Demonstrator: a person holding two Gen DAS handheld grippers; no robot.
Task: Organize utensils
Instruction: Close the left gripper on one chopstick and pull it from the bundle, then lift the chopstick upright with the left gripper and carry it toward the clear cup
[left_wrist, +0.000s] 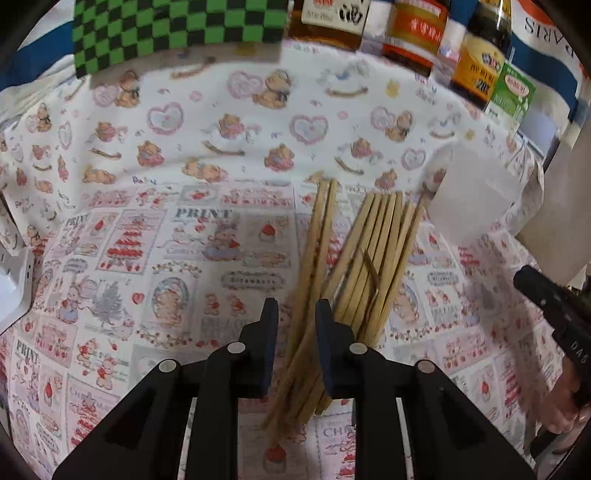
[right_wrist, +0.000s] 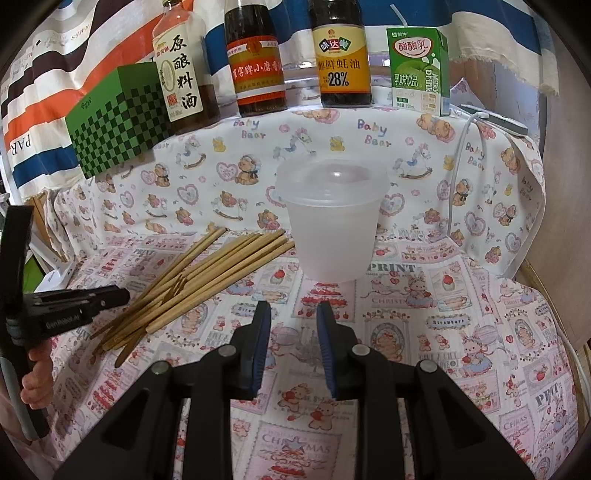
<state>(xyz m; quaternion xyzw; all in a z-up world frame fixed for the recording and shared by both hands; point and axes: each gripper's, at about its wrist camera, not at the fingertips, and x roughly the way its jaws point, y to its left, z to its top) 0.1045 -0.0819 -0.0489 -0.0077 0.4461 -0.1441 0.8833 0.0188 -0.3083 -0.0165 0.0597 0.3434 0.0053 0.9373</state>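
Several wooden chopsticks (left_wrist: 373, 251) lie fanned in a loose pile on the patterned cloth. My left gripper (left_wrist: 295, 306) points down over the near ends of the pile. Its jaws stand a little apart with a few sticks running between them, and a gap shows beside the pads. From the right wrist view the pile (right_wrist: 207, 280) lies left of a translucent plastic cup (right_wrist: 332, 221) that stands upright. My right gripper (right_wrist: 291, 308) hovers in front of the cup, open, with nothing between its fingers. The cup (left_wrist: 476, 195) also shows at the right of the left wrist view.
A green checkered box (right_wrist: 114, 122), three sauce bottles (right_wrist: 258, 62) and a green drink carton (right_wrist: 417, 70) line the back of the table. A white cable (right_wrist: 458, 162) hangs over the cloth at the right. A hand (right_wrist: 37, 380) holds the left gripper's handle.
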